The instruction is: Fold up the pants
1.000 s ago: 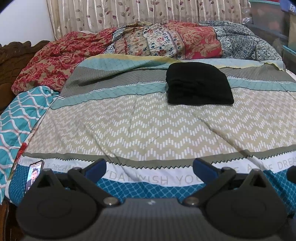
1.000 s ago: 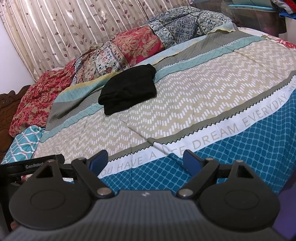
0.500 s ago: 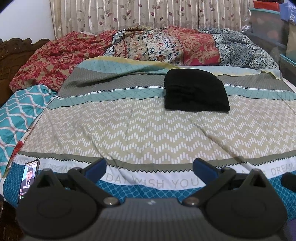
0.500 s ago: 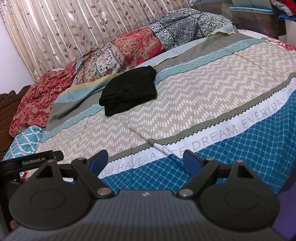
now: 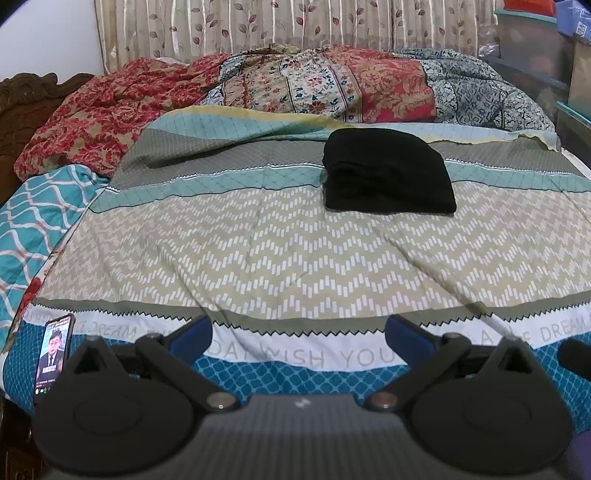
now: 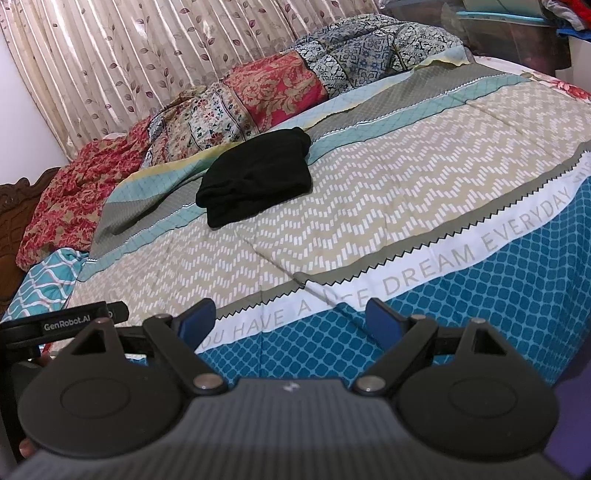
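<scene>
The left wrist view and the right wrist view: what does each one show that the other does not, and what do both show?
Only the left wrist view shows a phone with a lit screen, lying on the near left edge of the bed, and the words WISH YOU on the bedsheet.

Only the right wrist view shows the left tool's body labelled GenRobot.AI and the words HAVE A and DREAM EVERYDAY.

Both show the folded black pants on the bedsheet, the patterned blankets behind them, the leaf-print curtain, and an open, empty tool: left, right.

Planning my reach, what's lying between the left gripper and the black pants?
Only bedspread between the left gripper and folded black pants, shown in the left wrist view.
</scene>
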`<state>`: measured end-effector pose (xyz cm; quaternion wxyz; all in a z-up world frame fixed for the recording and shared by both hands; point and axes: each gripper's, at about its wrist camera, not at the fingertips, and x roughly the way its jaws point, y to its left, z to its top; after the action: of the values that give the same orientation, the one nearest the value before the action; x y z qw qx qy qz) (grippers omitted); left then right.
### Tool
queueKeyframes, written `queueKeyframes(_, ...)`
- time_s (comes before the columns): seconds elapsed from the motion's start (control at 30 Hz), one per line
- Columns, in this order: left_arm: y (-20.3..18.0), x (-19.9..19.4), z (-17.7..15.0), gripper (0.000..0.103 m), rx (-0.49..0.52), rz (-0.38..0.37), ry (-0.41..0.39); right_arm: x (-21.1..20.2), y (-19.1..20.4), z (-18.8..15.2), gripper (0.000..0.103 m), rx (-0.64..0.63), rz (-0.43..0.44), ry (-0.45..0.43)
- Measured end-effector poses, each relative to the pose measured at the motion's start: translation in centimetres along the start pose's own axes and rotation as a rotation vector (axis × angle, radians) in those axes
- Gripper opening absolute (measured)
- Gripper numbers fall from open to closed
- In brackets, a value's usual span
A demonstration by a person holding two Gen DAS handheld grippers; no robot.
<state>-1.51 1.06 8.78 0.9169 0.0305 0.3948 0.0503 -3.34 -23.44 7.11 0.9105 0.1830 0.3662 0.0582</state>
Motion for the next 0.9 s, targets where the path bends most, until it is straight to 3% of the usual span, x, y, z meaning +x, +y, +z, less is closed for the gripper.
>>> queueKeyframes(0.9, -1.2, 1.5, -0.4, 0.103, 0.037, -0.015, 0.048, 0.7, -0.4, -0.5, 0.09, 0.006, -0.028, 0.008)
